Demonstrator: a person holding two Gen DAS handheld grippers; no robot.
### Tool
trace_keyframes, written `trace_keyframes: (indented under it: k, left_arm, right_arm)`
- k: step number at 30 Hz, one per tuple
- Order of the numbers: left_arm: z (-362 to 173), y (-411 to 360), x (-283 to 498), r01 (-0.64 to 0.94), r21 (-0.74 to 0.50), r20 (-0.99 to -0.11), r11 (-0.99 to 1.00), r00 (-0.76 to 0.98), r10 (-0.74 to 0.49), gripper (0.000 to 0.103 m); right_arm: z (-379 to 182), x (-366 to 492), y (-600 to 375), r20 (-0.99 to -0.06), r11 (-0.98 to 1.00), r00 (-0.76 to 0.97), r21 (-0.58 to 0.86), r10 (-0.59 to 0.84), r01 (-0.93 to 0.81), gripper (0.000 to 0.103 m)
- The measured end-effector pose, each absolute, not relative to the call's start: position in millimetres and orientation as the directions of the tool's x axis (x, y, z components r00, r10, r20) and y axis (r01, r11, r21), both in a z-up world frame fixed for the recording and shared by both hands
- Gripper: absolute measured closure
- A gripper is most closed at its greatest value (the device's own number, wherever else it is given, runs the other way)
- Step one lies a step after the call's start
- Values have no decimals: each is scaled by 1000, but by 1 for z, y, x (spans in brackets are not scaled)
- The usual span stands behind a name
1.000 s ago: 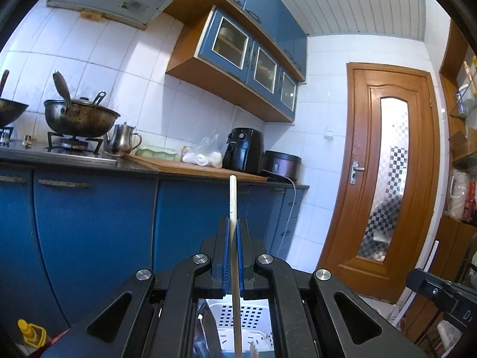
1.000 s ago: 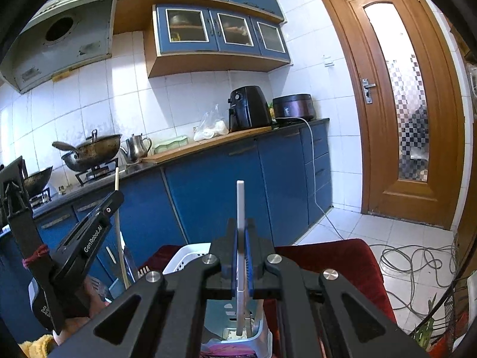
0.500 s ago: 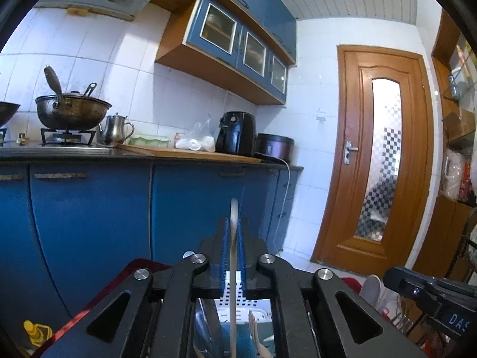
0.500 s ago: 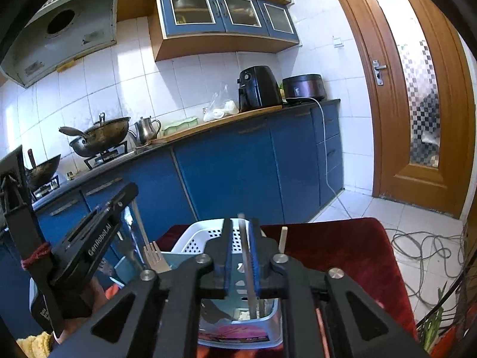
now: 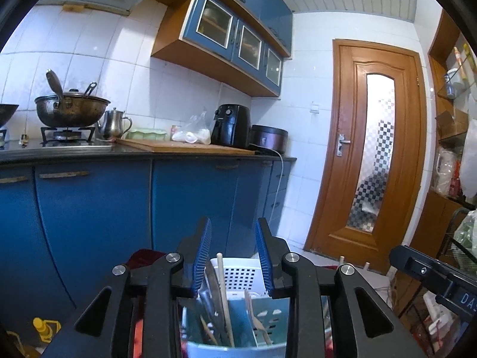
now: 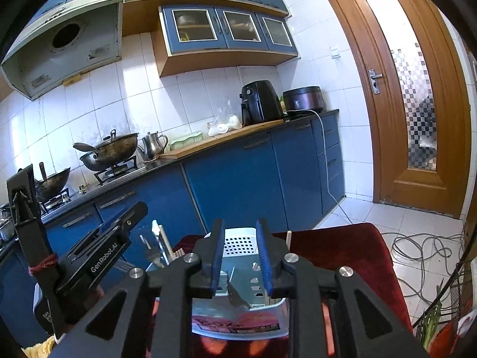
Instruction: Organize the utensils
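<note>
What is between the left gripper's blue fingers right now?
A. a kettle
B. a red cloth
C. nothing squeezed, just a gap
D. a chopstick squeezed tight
C: the left gripper stands open, its jaws having just been opening, and the chopstick stands loose in the holder below.

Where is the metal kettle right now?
The metal kettle stands on the counter at the left of the left wrist view, between the wok on the burner and the wooden cutting board.
</note>
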State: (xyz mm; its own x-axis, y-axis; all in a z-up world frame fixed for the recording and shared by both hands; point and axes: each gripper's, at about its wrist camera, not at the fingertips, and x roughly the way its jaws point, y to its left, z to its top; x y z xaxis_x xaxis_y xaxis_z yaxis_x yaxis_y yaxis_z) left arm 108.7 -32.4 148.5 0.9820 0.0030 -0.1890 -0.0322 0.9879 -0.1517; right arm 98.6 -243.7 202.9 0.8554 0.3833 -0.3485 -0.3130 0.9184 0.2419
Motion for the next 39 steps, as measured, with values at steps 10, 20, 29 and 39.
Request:
trace_keyframes:
  k: [10, 20, 29, 39]
  left_arm:
    - [167, -20, 66, -34, -138, -244, 990, 970, -1, 71]
    - [176, -6, 20, -35, -107, -320, 994, 947, -1, 71]
    - [161, 5, -11, -22, -84, -381, 996, 924, -11, 61]
    - [123, 10, -25, -29, -74, -441, 997, 897, -7, 48]
  right_arm:
    - [217, 60, -235, -346, 915, 853, 247, 391, -319, 78]
    - [224, 17, -217, -344, 912, 849, 230, 402, -339, 74]
    - [207, -9, -203, -373, 913, 836, 225, 403, -339, 67]
    - [169, -24, -197, -436, 929, 821, 202, 368, -310, 43]
